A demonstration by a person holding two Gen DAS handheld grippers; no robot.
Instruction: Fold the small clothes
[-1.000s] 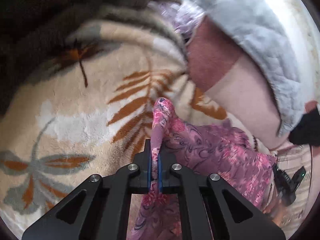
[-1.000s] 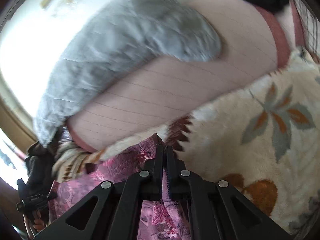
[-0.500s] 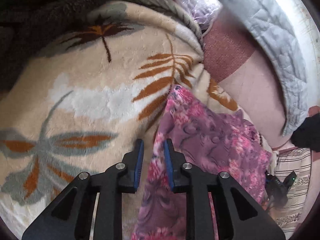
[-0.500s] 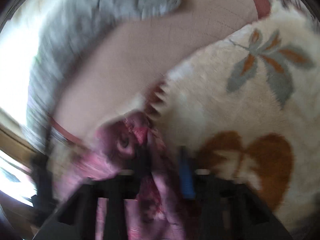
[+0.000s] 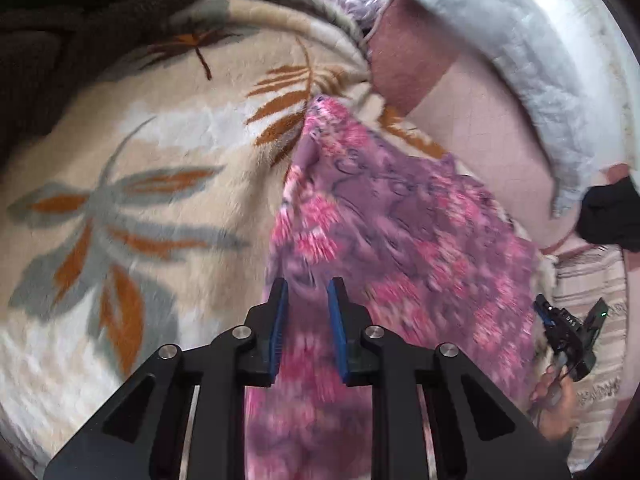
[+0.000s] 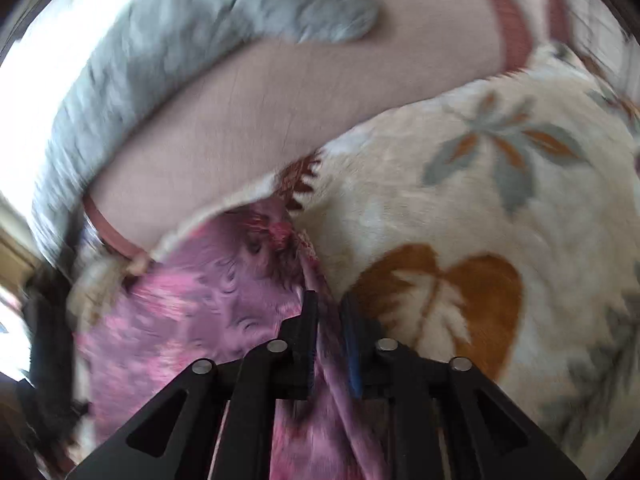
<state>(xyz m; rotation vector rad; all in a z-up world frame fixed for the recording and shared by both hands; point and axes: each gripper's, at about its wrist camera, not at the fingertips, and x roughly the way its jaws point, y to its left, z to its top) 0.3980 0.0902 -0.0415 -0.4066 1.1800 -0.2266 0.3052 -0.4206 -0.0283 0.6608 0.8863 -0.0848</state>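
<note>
Across the lower middle of the left wrist view, the left gripper (image 5: 306,300) hangs over a pink and purple flowered garment (image 5: 400,232), its jaws spread apart with nothing between the blue pads but the cloth lying below. That garment runs from the frame's centre down to the bottom edge, resting on a cream blanket (image 5: 160,152) patterned with grey and orange leaves. A pale pink sheet (image 5: 476,120) and a light grey quilt (image 5: 520,40) fill the upper right. At the lower right edge, the right gripper (image 5: 568,328) shows small, with a hand below it.

Low in the right wrist view, the right gripper (image 6: 330,312) has its jaws slightly apart, with a fold of the garment (image 6: 200,300) passing between them; whether they pinch it I cannot tell. The garment spreads to the lower left, the blanket (image 6: 500,200) to the right, the quilt (image 6: 200,32) above. This view is blurred.
</note>
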